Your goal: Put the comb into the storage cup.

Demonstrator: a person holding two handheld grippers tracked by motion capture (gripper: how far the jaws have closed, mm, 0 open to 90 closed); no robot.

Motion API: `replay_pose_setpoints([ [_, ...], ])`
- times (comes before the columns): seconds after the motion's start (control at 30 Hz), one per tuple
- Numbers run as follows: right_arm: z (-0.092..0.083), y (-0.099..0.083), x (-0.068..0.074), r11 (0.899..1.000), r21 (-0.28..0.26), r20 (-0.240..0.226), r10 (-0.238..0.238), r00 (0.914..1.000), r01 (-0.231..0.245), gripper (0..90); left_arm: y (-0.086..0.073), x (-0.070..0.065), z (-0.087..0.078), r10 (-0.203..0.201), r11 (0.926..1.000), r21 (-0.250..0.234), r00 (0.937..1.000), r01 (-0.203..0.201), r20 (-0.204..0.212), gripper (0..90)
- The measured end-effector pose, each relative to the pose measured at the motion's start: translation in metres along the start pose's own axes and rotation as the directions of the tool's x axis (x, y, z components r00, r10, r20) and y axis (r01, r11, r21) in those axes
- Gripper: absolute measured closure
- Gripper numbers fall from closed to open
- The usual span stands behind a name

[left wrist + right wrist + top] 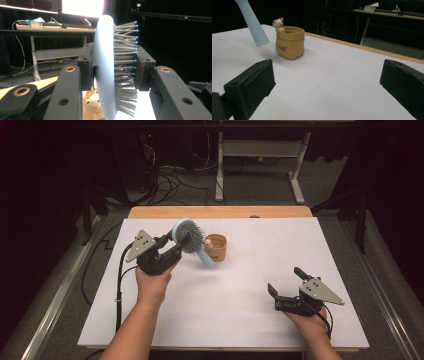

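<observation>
A light blue hairbrush (pixel 189 238) hangs above the white table sheet, its head clamped between the jaws of my left gripper (pixel 181 240). In the left gripper view one pad presses the brush's blue back (pixel 105 65) and the other presses its grey bristles. The brush handle (pixel 206 258) slopes down to the right, and its tip (pixel 252 23) ends just left of a tan sack-shaped pot (pixel 216 247) with a small figure on its rim (pixel 278 24). My right gripper (pixel 285 286) rests open near the front right, aimed at the pot (pixel 289 42), nothing between its jaws.
The white sheet (pixel 280 245) covers a wooden table whose far edge (pixel 220 211) shows bare. Beyond it stand a desk frame (pixel 260 165) and loose cables on the floor. A cable (pixel 119 280) trails from my left gripper off the table's left side.
</observation>
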State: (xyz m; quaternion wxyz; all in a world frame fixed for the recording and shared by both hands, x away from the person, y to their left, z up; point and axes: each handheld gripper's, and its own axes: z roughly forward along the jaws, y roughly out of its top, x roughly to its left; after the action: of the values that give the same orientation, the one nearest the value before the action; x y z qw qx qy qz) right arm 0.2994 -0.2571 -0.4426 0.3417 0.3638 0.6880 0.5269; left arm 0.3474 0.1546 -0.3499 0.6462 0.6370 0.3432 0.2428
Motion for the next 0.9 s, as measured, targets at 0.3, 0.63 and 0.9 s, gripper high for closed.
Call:
replay_pose_setpoints([
  [0.3, 0.001, 0.0, 0.001, 1.0, -0.001, -0.003, 0.0, 1.0, 0.0, 0.4, 0.013, -0.002, 0.007, 0.005, 0.9998, -0.021, 0.9999, -0.005, 0.011, 59.4],
  [0.63, 0.0, 0.001, 0.0, 1.0, -0.006, -0.002, 0.003, 1.0, -0.003, 0.4, 0.025, -0.005, 0.018, 0.014, 0.9994, -0.033, 0.9998, -0.014, 0.011, 59.4],
  [0.9, 0.0, 0.001, 0.0, 1.0, -0.007, 0.001, 0.0, 1.0, 0.0, 0.4, 0.028, -0.004, 0.026, 0.013, 0.9993, -0.036, 0.9999, -0.012, 0.011, 59.4],
])
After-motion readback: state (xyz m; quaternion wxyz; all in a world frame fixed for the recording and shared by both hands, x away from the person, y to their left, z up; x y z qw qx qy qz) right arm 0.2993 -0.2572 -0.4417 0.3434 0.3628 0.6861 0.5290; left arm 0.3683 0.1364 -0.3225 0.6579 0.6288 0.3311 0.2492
